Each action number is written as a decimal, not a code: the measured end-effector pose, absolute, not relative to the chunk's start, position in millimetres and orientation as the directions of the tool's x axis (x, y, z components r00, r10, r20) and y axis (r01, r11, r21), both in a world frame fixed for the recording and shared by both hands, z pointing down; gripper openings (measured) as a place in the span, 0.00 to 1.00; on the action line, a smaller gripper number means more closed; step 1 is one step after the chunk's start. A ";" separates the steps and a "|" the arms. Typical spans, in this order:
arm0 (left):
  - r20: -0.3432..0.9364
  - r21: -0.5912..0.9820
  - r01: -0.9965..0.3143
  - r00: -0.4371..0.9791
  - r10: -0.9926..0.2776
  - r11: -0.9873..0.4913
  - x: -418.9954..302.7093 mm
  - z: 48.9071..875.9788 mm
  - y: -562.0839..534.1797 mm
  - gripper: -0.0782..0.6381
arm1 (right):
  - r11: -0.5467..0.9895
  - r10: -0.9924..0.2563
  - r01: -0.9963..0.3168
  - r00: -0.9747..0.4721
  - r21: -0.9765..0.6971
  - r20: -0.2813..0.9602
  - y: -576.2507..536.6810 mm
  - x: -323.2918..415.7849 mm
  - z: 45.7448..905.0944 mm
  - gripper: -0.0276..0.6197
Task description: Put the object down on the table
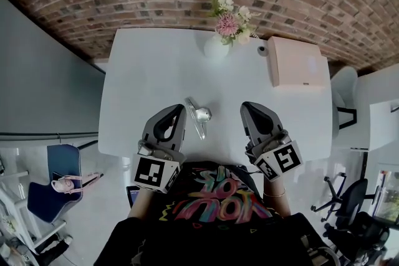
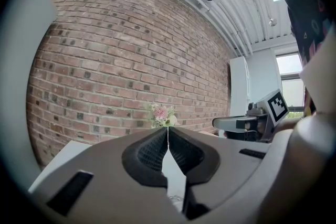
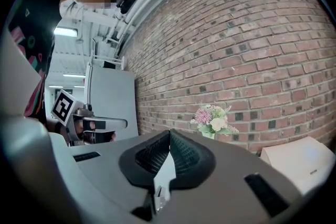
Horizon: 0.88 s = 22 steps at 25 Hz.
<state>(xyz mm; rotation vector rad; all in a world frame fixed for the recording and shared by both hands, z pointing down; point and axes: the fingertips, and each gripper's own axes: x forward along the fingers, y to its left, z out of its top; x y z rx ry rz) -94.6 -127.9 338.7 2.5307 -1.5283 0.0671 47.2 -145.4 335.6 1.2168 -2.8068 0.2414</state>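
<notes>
A shiny metal utensil with a round head and a thin handle lies flat on the white table, touched by neither gripper. My left gripper hovers just left of it, with its jaws pressed together and nothing between them. My right gripper is further to the right of the utensil, over bare table. It is shut as well and holds nothing. The utensil does not show in either gripper view.
A white vase of pink and white flowers stands at the table's far edge, against the brick wall. A pale pink box sits at the far right corner. Chairs stand on the floor on both sides of the table.
</notes>
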 end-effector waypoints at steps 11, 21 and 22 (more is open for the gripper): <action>0.138 0.134 -0.888 0.457 -0.879 -0.441 -97.4 339.7 -131.4 0.15 | 0.685 -0.707 -0.719 -0.695 -0.119 0.128 -145.2 44.6 336.4 0.07; 0.133 0.123 -0.899 0.435 -0.890 -0.421 -106.0 339.3 -132.8 0.15 | 0.685 -0.708 -0.722 -0.691 -0.097 0.147 -145.9 45.9 341.4 0.07; 0.134 0.124 -0.899 0.435 -0.891 -0.420 -106.0 339.4 -132.5 0.15 | 0.684 -0.707 -0.722 -0.691 -0.100 0.149 -145.5 45.7 341.9 0.07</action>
